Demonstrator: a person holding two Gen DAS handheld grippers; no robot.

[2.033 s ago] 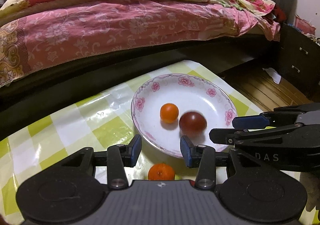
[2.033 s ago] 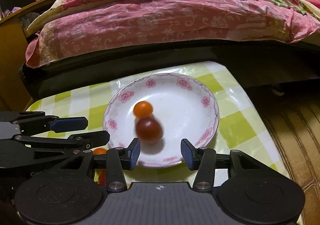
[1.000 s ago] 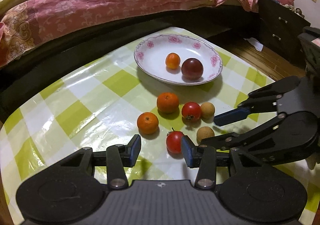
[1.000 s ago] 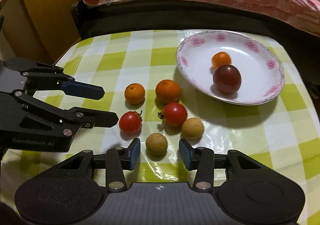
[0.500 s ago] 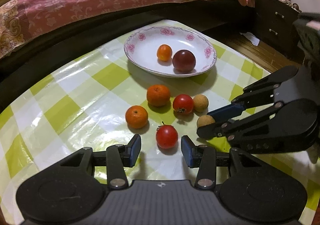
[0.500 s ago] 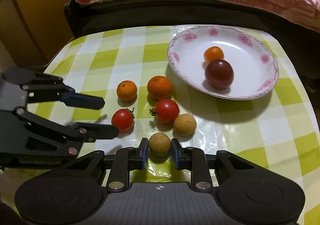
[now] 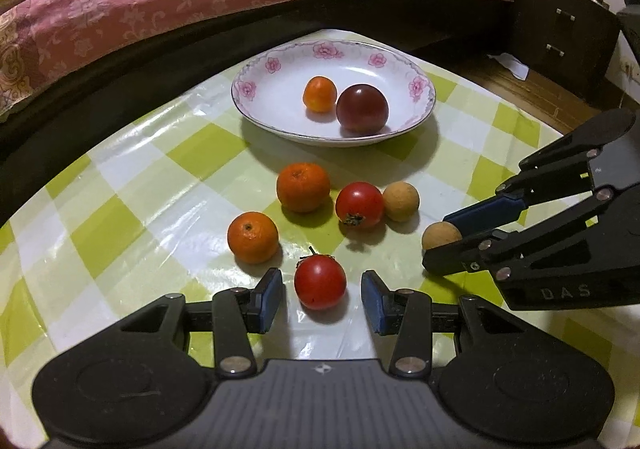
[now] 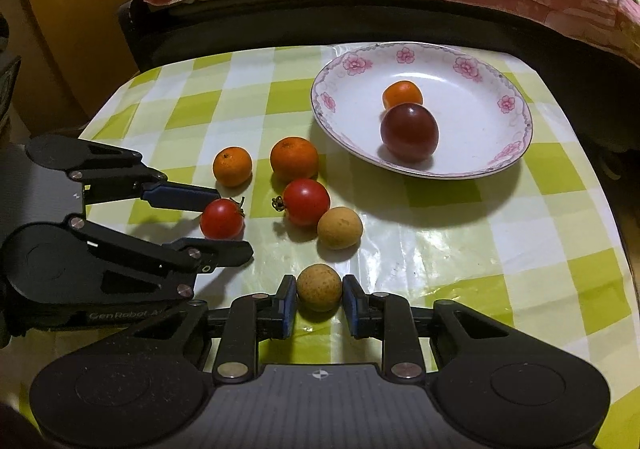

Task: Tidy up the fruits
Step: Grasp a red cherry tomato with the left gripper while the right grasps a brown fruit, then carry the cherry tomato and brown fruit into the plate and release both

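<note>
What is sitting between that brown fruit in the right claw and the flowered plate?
The right gripper is shut on the brown fruit. Along the table toward the plate lie a second brown fruit and a red tomato, touching each other. Lifted over them, the path looks open; the plate has bare room beside its two fruits.
</note>
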